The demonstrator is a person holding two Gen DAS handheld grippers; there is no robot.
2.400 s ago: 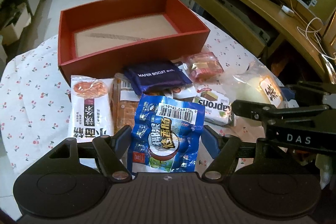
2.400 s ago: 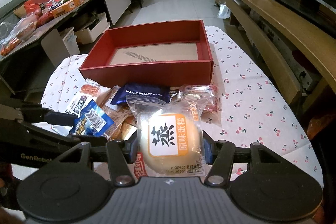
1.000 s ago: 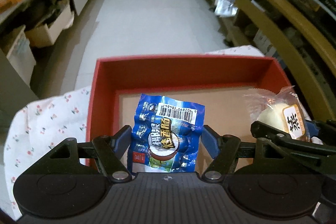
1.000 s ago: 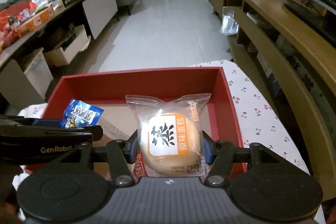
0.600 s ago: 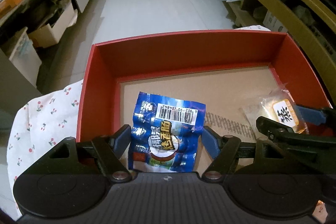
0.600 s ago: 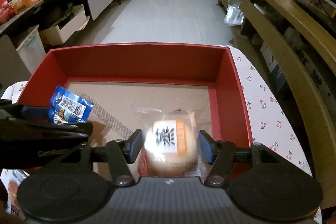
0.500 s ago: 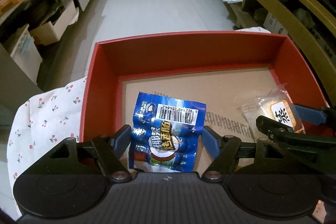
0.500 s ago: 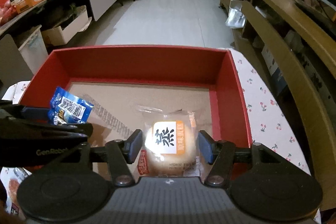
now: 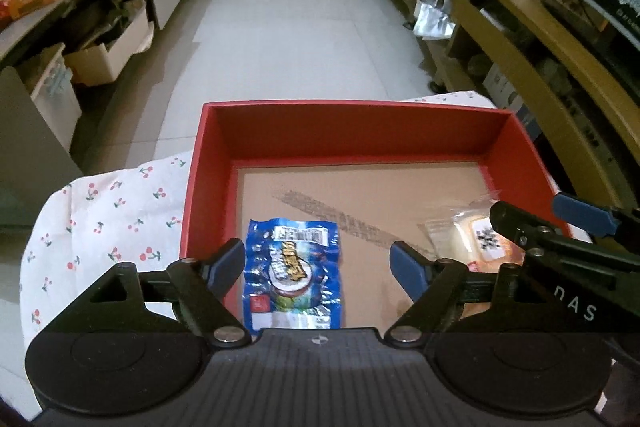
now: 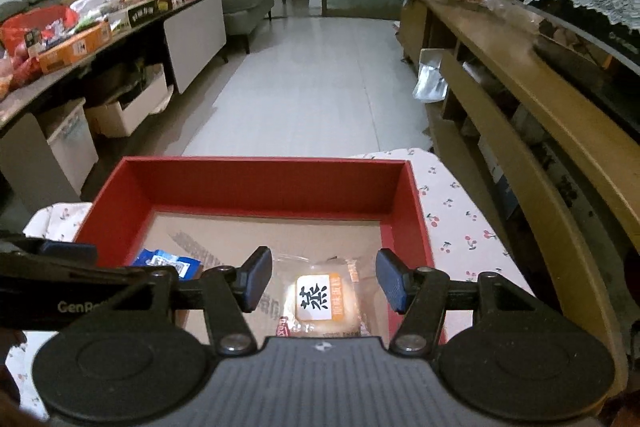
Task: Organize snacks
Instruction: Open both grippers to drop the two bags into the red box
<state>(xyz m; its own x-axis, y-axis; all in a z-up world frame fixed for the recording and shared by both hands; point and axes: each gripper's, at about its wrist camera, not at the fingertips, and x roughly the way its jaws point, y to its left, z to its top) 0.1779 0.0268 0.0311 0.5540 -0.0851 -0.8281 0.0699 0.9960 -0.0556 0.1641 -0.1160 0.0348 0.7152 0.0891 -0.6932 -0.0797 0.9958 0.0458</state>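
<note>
A red box (image 9: 360,141) with a brown cardboard floor sits on a cherry-print tablecloth (image 9: 104,211). A blue snack packet (image 9: 294,279) lies flat on the box floor at the near left. My left gripper (image 9: 318,263) is open above it, fingers apart and clear of it. A steamed cake in a clear wrapper (image 10: 320,301) lies on the box floor at the near right. My right gripper (image 10: 322,279) is open above it. The cake (image 9: 472,239) shows in the left wrist view, partly behind the right gripper (image 9: 560,227). The blue packet (image 10: 168,261) shows in the right wrist view.
A long wooden shelf unit (image 10: 540,115) runs along the right. A low cabinet (image 10: 120,39) loaded with packets and boxes runs along the left. White tiled floor (image 10: 312,87) lies beyond the table's far edge.
Both grippers carried their snacks from the pile over the box, lowered them, and opened. The blue packet and the cake now lie loose on the box floor, and both grippers have drawn up and back.
</note>
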